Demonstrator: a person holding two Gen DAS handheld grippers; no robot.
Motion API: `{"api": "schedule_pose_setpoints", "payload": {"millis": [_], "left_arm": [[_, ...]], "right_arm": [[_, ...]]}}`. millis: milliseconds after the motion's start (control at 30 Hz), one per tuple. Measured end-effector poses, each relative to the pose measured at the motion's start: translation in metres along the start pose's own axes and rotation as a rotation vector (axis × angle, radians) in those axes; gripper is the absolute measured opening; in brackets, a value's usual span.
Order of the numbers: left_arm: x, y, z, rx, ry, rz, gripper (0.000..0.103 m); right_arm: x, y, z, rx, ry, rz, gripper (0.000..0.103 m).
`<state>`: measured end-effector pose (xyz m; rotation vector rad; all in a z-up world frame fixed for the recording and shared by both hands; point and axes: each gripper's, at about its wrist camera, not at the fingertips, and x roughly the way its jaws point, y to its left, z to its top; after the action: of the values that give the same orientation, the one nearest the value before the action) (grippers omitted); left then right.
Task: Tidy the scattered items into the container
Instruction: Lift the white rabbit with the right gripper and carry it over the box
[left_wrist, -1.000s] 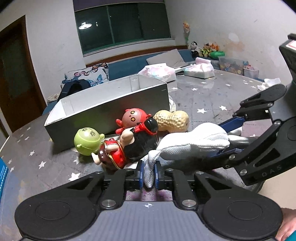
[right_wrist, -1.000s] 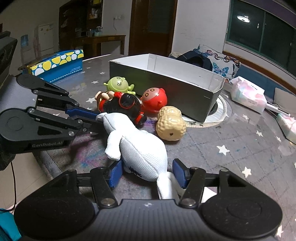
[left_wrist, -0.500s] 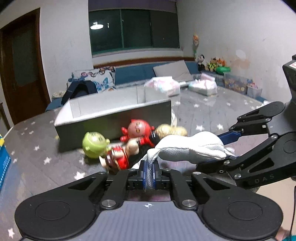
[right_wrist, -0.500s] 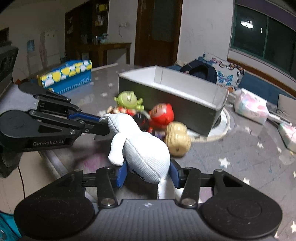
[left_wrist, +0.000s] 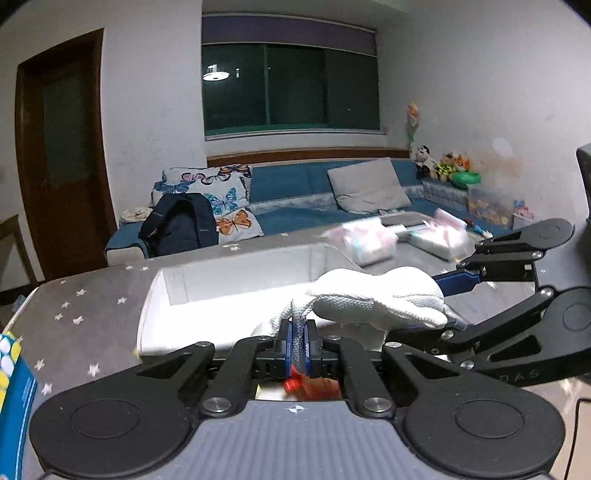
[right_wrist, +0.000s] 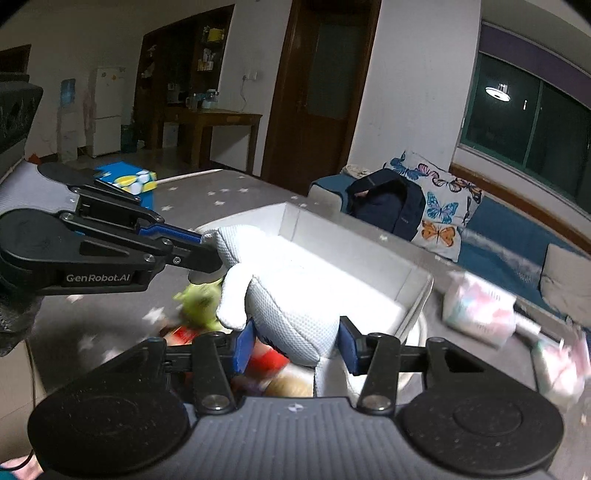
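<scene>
white box (right_wrist: 413, 284): looks empty, interior glare-washed | white plush toy (right_wrist: 291, 314): one, above box's near wall | left gripper (left_wrist: 298, 341) pinches its limb | right gripper (right_wrist: 293, 349) clamps its body

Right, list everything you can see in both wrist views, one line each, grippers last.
white plush toy: one, white, held above the table in front of the box
box: one, grey outside and white inside, open, on the table
green toy figure: one, green, blurred, on the table below the plush
red toy: at least one, red, blurred, under the plush
tissue packs: two, pink-white, on the table beyond the box
blue spotted box: one, blue, yellow and white, far table edge
backpack: one, dark, on the sofa
table: one, grey with white stars
left gripper: shut on a thin limb of the plush
right gripper: shut on the plush body
</scene>
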<state>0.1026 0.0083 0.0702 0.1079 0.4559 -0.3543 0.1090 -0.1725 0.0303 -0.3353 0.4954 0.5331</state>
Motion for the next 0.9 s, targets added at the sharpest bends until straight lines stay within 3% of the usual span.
{"api": "schedule_pose_setpoints", "payload": {"millis": [300, 600, 900], "left_arm": [[0.082, 0.034, 0.041, -0.008, 0.088, 0.038, 0.007], [0.152, 0.055, 0.038, -0.051, 0.237, 0.043, 0.007], [0.182, 0.062, 0.03, -0.067, 0.327, 0.047, 0.011]], "right_arm": [[0.076, -0.045, 0.043, 0.016, 0.042, 0.001, 0.048], [0.146, -0.076, 0.037, 0.081, 0.15, 0.055, 0.047], [0.186, -0.086, 0.024, 0.116, 0.249, 0.068, 0.048]]}}
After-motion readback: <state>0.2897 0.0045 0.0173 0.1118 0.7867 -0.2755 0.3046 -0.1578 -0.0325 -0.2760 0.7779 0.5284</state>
